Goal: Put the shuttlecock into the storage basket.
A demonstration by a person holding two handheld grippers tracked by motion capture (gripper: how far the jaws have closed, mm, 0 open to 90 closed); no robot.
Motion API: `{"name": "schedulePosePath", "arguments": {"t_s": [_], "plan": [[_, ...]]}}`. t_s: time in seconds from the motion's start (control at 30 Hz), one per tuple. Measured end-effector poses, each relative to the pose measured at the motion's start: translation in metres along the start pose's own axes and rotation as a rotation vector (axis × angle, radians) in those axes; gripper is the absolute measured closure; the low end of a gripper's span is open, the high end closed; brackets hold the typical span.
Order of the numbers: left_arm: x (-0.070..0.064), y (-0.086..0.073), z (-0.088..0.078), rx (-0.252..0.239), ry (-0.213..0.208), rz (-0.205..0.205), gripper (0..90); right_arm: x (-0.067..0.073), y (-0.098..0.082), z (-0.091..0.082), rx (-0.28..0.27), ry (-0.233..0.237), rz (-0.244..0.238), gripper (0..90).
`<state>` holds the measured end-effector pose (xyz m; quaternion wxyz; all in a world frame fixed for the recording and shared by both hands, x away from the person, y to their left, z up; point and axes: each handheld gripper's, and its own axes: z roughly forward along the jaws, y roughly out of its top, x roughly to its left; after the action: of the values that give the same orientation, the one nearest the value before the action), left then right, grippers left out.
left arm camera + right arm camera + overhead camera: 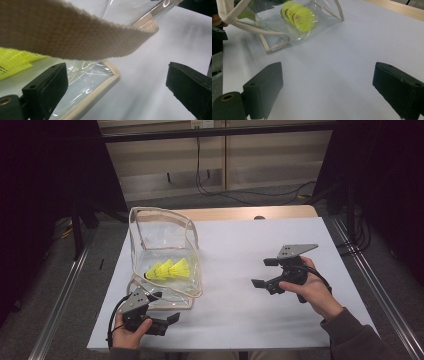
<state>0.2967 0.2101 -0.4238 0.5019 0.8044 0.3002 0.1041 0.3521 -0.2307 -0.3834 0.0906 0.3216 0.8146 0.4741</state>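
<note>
A clear plastic bag [165, 237] with beige fabric trim lies on its side on the left of the white table cover [235, 312]. Three yellow shuttlecocks [170, 269] are stacked inside it. My left gripper [166, 306] is open at the bag's near corner. In the left gripper view, the beige strap [75, 37] hangs just above the open jaws, and the bag's trimmed edge [100, 92] lies between them. My right gripper [261, 272] is open over bare table to the right, apart from the bag [274, 22]. Its jaws point toward the shuttlecocks [297, 13].
The table's wooden far edge [240, 213] shows beyond the white cover. Metal rails [60, 295] run along both sides of the table. Cables [210, 185] trail on the floor behind. Bare white surface [332, 57] lies between the two grippers.
</note>
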Motion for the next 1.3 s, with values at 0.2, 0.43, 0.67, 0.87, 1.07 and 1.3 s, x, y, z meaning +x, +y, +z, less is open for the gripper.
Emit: {"name": "schedulePosePath", "arguments": {"t_s": [0.2,0.43,0.67,0.87,1.07,1.3], "plan": [[0.0,0.0,0.0,0.0,0.0,0.0,4.1,-0.002,-0.011,0.001,0.013,-0.01,0.007,9.1],[0.0,0.0,0.001,-0.003,0.001,-0.002,4.1,-0.005,-0.021,-0.001,0.024,-0.025,0.01,9.0],[0.0,0.0,0.001,-0.001,0.002,-0.002,4.1,-0.008,-0.027,-0.006,0.02,-0.039,0.014,9.1],[0.0,0.0,0.001,-0.001,0.0,-0.002,4.1,-0.007,-0.032,-0.007,0.025,-0.05,0.006,9.0],[0.0,0.0,0.001,0.002,0.003,-0.002,4.1,-0.008,-0.038,-0.009,0.025,-0.063,0.004,9.1],[0.001,0.0,0.001,0.004,0.001,-0.003,4.1,-0.007,-0.044,-0.012,0.023,-0.069,0.008,9.1]]}}
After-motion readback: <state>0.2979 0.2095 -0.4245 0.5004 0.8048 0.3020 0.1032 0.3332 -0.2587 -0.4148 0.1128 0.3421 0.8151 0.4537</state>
